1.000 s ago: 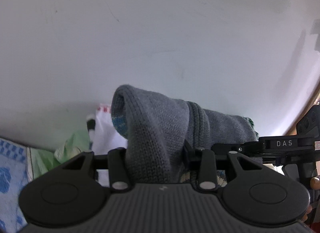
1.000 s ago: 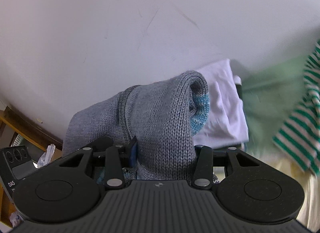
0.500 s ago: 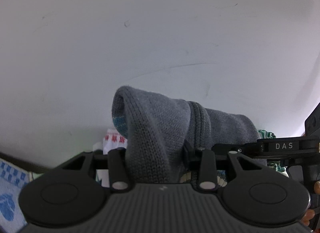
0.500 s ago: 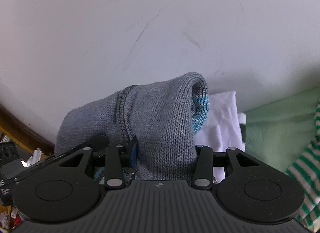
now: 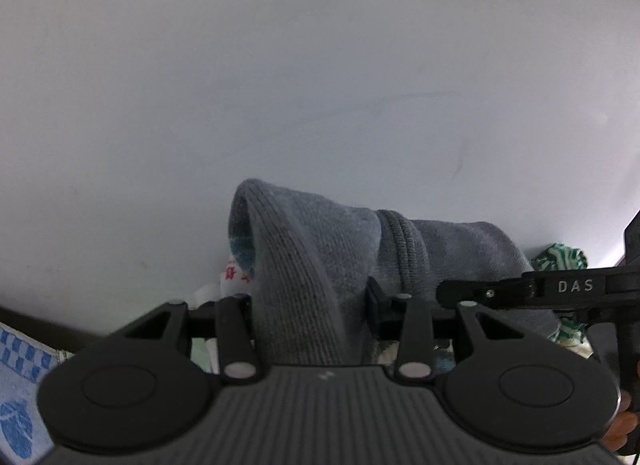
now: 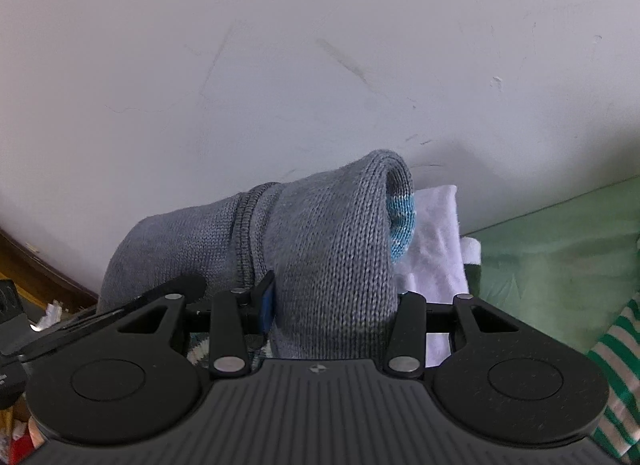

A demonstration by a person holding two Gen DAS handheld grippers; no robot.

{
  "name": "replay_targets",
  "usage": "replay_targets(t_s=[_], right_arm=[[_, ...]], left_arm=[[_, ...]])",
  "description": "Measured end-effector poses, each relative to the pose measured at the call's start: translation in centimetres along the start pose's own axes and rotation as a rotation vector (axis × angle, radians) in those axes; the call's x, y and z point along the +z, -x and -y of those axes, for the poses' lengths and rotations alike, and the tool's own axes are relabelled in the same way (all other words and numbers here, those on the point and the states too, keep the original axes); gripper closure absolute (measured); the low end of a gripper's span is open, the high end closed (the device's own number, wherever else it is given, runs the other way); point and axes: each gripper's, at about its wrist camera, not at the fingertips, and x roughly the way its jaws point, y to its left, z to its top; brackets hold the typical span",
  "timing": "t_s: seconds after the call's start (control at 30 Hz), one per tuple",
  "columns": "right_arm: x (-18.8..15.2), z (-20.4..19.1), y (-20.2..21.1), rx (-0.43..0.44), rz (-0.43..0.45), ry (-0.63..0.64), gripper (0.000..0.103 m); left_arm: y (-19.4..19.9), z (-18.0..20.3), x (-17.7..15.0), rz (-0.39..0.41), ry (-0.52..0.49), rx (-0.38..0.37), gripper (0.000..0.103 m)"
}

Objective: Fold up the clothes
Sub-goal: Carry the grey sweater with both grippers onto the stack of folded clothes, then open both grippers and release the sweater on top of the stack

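A grey knit garment [image 5: 320, 249] with a teal band inside its fold is bunched between the fingers of my left gripper [image 5: 316, 297]. Those jaws are opening, though the knit still fills the gap and the pads still touch it. The same grey garment [image 6: 328, 233] runs across to my right gripper [image 6: 332, 297], which is shut on another bunch of it. A ribbed seam [image 6: 248, 233] shows between the two grips. The fingertips of both grippers are hidden under the knit. The right gripper's black body marked DAS [image 5: 572, 287] sits close on the right of the left wrist view.
A scuffed white surface [image 6: 320, 65] fills the upper part of both views. Beside the right gripper lie a white cloth [image 6: 436, 233], a green cloth [image 6: 552, 249] and a green-and-white striped garment [image 6: 616, 369]. A blue patterned towel [image 5: 20, 385] sits at the lower left.
Both grippers have moved together with the grey garment. The white, green and striped clothes have slid down and outward in view, and more white surface shows. Both grips look the same.
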Motion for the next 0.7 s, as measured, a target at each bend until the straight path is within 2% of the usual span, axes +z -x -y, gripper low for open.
replay_targets(t_s=[0.13, 0.3, 0.33, 0.43, 0.47, 0.5, 0.57, 0.63, 0.7], right_arm=[[-0.5, 0.0, -0.6, -0.04, 0.016, 0.036, 0.054], [-1.2, -0.1, -1.0, -0.069, 0.033, 0.087, 0.047], [-1.3, -0.1, -1.0, -0.069, 0.035, 0.092, 0.045], [-1.3, -0.1, 0.6, -0.074, 0.066, 0.082, 0.043], [-1.3, -0.2, 1.4, -0.076, 0.088, 0.079, 0.042], [-1.4, -0.3, 2.6, -0.075, 0.134, 0.086, 0.042], [-1.4, -0.6, 5.0, -0.079, 0.227, 0.107, 0.036], [-1.7, -1.5, 6.1, -0.12, 0.329, 0.191, 0.038], [-2.2, -3.2, 5.5, -0.213, 0.38, 0.316, 0.045]], left_arm=[[-1.5, -0.5, -0.9, -0.021, 0.02, 0.027, 0.054], [-2.4, -0.8, -2.0, -0.02, 0.016, 0.042, 0.036], [-2.1, -0.9, -2.1, -0.013, 0.021, 0.043, 0.03], [-0.9, -2.3, -2.1, 0.023, 0.036, 0.058, 0.025], [0.0, -2.5, -2.2, 0.047, 0.032, 0.074, 0.019], [1.2, -2.7, -2.5, 0.081, 0.02, 0.089, 0.018], [3.1, -2.4, -2.5, 0.166, -0.002, 0.12, 0.018], [4.6, -1.8, -2.2, 0.246, -0.012, 0.15, 0.02], [5.5, -0.9, -1.9, 0.307, -0.024, 0.177, 0.042]])
